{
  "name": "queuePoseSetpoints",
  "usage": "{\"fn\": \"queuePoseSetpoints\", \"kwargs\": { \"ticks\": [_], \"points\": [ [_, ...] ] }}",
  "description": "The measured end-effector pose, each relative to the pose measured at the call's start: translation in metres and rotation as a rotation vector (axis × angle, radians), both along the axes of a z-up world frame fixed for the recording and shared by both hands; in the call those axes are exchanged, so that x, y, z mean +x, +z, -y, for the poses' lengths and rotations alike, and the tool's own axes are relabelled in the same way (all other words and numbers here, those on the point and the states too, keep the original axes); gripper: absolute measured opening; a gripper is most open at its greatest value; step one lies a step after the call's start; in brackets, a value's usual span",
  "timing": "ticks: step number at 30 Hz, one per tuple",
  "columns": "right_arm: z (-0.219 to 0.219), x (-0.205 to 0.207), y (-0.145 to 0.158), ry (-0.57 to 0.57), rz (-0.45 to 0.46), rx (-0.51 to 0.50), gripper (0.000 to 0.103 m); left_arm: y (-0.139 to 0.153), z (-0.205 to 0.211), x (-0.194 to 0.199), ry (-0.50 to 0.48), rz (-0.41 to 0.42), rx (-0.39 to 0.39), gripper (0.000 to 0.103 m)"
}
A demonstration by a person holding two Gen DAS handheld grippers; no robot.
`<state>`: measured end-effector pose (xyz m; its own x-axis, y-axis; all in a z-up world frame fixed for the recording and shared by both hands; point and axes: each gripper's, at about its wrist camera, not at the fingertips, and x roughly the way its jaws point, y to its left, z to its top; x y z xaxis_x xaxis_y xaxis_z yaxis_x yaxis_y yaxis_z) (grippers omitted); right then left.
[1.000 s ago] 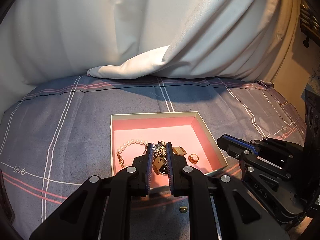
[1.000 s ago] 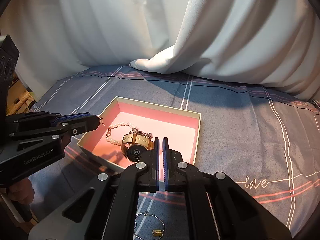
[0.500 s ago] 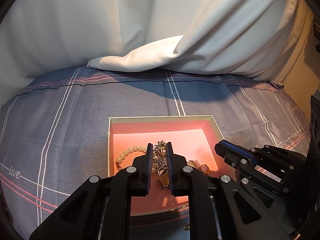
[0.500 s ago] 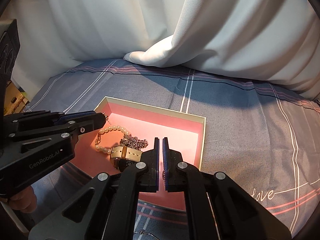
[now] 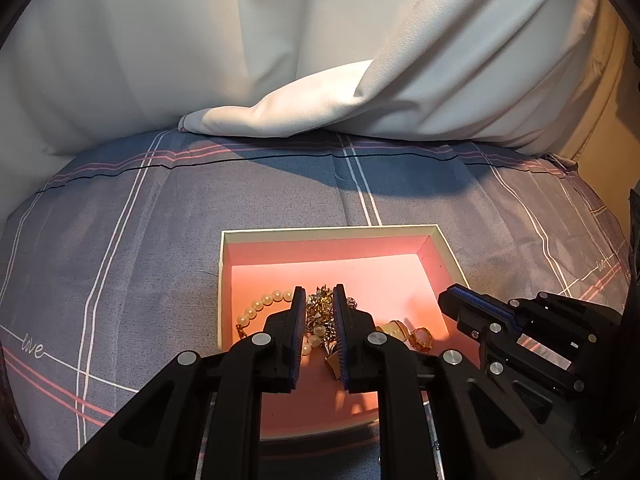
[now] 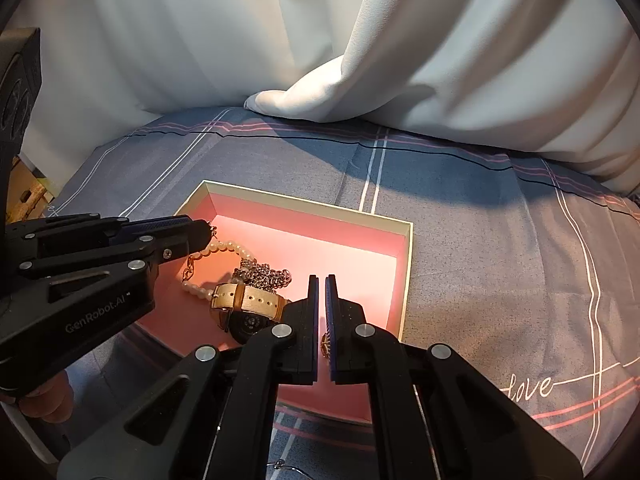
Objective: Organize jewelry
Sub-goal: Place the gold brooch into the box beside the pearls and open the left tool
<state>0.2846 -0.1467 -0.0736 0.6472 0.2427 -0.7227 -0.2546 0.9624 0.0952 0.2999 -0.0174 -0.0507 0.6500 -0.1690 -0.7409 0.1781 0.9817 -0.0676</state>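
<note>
A cream box with a pink inside (image 5: 328, 233) (image 6: 406, 264) lies on the bed. In it are a pearl bracelet (image 5: 262, 306) (image 6: 224, 246), a silver chain (image 6: 266, 274), a gold-strapped watch (image 6: 248, 300) and gold rings (image 5: 420, 336). My left gripper (image 5: 319, 300) hangs over the box with its jaws a narrow gap apart; jewelry shows between them, and I cannot tell if it is gripped. It also shows in the right wrist view (image 6: 208, 232). My right gripper (image 6: 321, 280) is shut over the box's near right part, with a small gold piece (image 6: 326, 346) behind its fingers.
The bed has a grey-blue sheet with pink and white stripes (image 5: 120, 240) (image 6: 500, 248). A white curtain (image 5: 304, 112) (image 6: 320, 92) drapes onto the sheet behind the box. A thin wire piece (image 6: 284, 466) lies on the sheet in front of the box.
Both grippers have moved forward over the box, so it now sits lower and nearer in both views. The jaw gaps look unchanged.
</note>
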Motion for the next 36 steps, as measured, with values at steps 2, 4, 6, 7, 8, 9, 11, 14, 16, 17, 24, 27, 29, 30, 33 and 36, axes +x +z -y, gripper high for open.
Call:
{"fn": "queuePoseSetpoints", "kwargs": {
  "ticks": [2,4,6,7,8,9,11,14,16,17,24,27,29,30,33,36],
  "points": [
    [0.003,-0.001,-0.001,-0.018,-0.017,-0.016,0.012,0.005,-0.003,-0.003,0.012,-0.001,-0.014,0.056],
    [0.007,-0.008,0.004,-0.053,0.015,-0.041,0.059,0.015,-0.009,-0.011,0.034,0.040,-0.037,0.078],
    [0.012,-0.022,0.011,-0.065,0.069,-0.055,0.086,0.026,-0.011,-0.024,0.029,0.081,-0.032,0.082],
    [0.015,-0.028,0.013,-0.062,0.071,-0.053,0.086,0.030,-0.010,-0.032,0.012,0.093,-0.029,0.082],
    [0.019,-0.035,0.013,-0.057,0.073,-0.042,0.086,0.032,-0.010,-0.039,-0.005,0.103,-0.026,0.083],
    [0.023,-0.043,0.013,-0.054,0.075,-0.035,0.086,0.033,-0.010,-0.048,-0.019,0.110,-0.019,0.083],
    [0.029,-0.057,0.007,-0.057,0.068,-0.040,0.086,0.029,-0.009,-0.065,-0.050,0.113,-0.012,0.083],
    [0.040,-0.080,-0.009,-0.074,0.028,-0.022,0.086,0.008,-0.006,-0.084,-0.090,0.067,-0.019,0.083],
    [0.045,-0.093,-0.022,-0.078,-0.005,-0.009,0.086,-0.012,-0.003,-0.093,-0.114,0.023,-0.012,0.083],
    [0.045,-0.099,-0.028,-0.077,-0.021,-0.005,0.086,-0.022,0.000,-0.096,-0.121,0.002,-0.001,0.083],
    [0.038,-0.131,-0.055,-0.016,-0.074,0.064,0.082,-0.064,0.009,-0.098,-0.141,-0.088,0.027,0.067],
    [0.032,-0.135,-0.060,0.007,-0.078,0.063,0.082,-0.071,0.016,-0.096,-0.167,-0.099,0.041,0.063],
    [0.028,-0.134,-0.063,0.015,-0.083,0.051,0.082,-0.077,0.022,-0.095,-0.185,-0.095,0.070,0.061],
    [0.026,-0.133,-0.065,0.018,-0.084,0.043,0.082,-0.079,0.025,-0.094,-0.190,-0.091,0.089,0.057],
    [0.020,-0.129,-0.068,0.029,-0.082,0.014,0.082,-0.083,0.031,-0.094,-0.205,-0.061,0.147,0.044],
    [0.012,-0.125,-0.071,0.050,-0.072,-0.028,0.079,-0.084,0.033,-0.092,-0.208,-0.044,0.175,0.029]
  ]
}}
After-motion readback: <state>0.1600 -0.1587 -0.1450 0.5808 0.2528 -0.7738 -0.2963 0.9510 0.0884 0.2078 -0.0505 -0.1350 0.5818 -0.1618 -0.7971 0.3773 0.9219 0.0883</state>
